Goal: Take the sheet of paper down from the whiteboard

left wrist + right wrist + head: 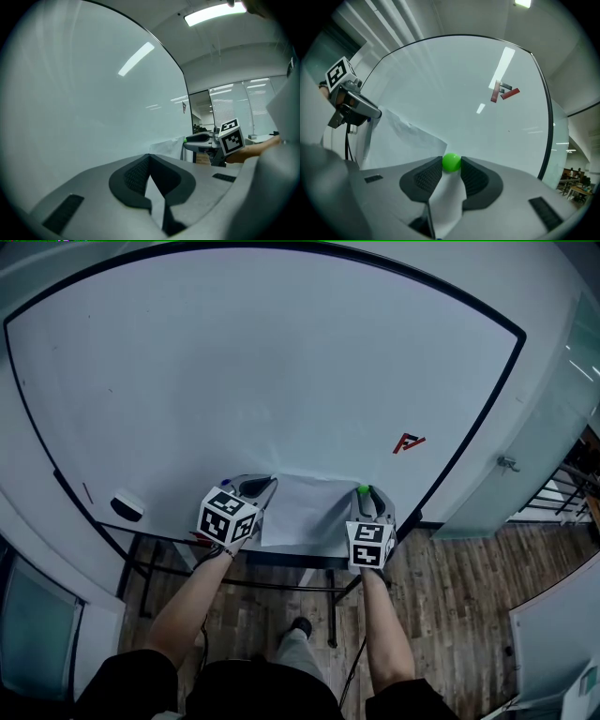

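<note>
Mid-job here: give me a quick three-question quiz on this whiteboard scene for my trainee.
1. True or false: the right gripper is closed on the small round green magnet.
2. The left gripper pinches the white sheet of paper at: A, its left edge; B, its middle; C, nowhere.
3. Name the colours of the small strips stuck on the glossy whiteboard right of the sheet.
Key: 1 true; 2 A; 3 red and grey.
</note>
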